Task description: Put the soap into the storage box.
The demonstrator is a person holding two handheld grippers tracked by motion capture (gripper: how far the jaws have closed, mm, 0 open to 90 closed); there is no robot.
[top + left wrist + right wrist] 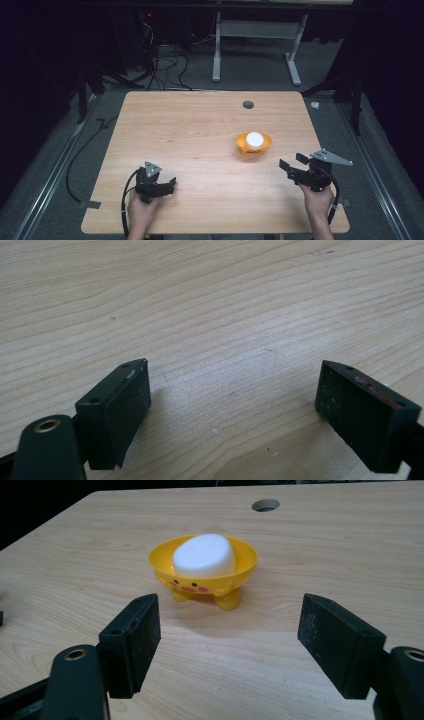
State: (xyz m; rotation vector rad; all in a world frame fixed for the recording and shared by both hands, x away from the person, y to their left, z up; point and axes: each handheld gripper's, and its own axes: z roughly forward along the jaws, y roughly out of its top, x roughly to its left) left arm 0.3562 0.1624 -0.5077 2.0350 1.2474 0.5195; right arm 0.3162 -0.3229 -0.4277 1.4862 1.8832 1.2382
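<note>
A small yellow dish (254,144) on stubby feet stands right of the table's middle; a white oval bar of soap (254,138) lies in it. In the right gripper view the yellow dish (204,575) with the soap (205,555) stands straight ahead of the jaws, a short way off. My right gripper (290,164) (230,642) is open and empty, just right of and nearer than the dish. My left gripper (172,186) (232,407) rests low near the front left of the table, open, with bare wood between its jaws.
The wooden table (190,135) has a round cable hole (248,104) near its far edge, also visible as the hole (265,504) beyond the dish. Beyond the table are a desk frame (255,45) and loose cables (165,65) on the grey floor.
</note>
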